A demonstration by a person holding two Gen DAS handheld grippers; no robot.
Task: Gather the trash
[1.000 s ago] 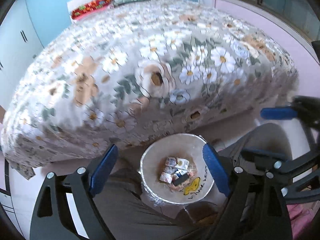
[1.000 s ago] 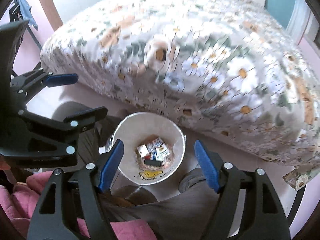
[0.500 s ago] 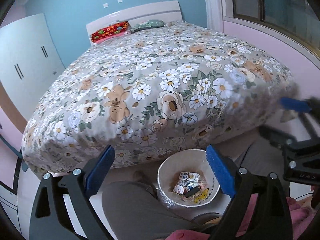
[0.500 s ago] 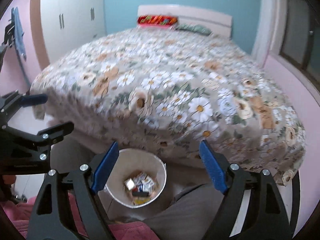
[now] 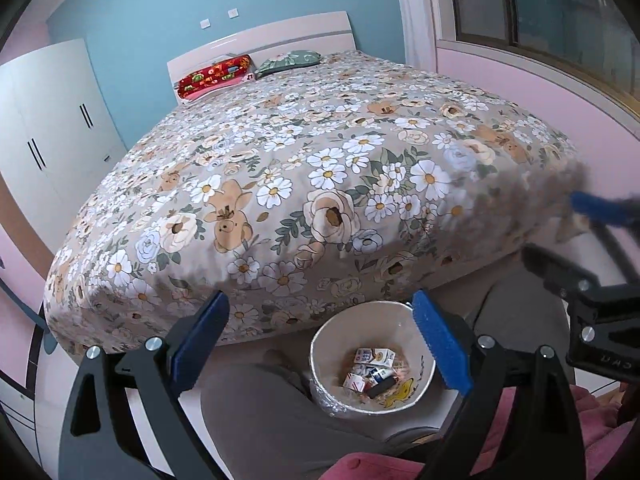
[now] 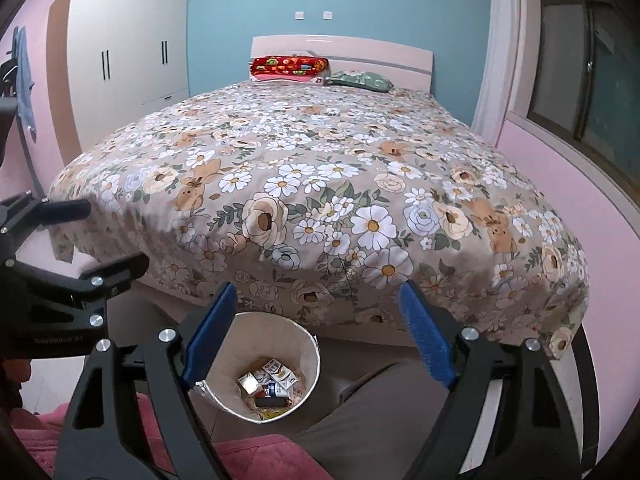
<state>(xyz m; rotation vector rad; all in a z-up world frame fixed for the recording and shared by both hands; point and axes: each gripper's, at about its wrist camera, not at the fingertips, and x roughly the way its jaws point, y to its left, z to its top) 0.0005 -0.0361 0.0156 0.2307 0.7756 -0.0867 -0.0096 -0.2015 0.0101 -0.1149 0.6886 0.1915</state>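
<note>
The left gripper (image 5: 320, 344) stood wide open with nothing between its blue pads (image 5: 440, 344); its jaws had just been opening. The right gripper (image 6: 320, 336) was likewise spread wide and empty, its jaws having just opened as well. Below and just beyond both sets of fingertips stood the white trash bin (image 5: 320, 360), on the floor between the person's grey-trousered legs (image 5: 256, 420). In it lay small cartons (image 5: 374, 358) and a dark flat item (image 5: 380, 388). In the right wrist view the bin (image 6: 308, 360) sat nearer the left-hand pad. Beyond the grippers spread the bed (image 6: 320, 184) with its flowered cover, its foot edge just behind the bin.
</note>
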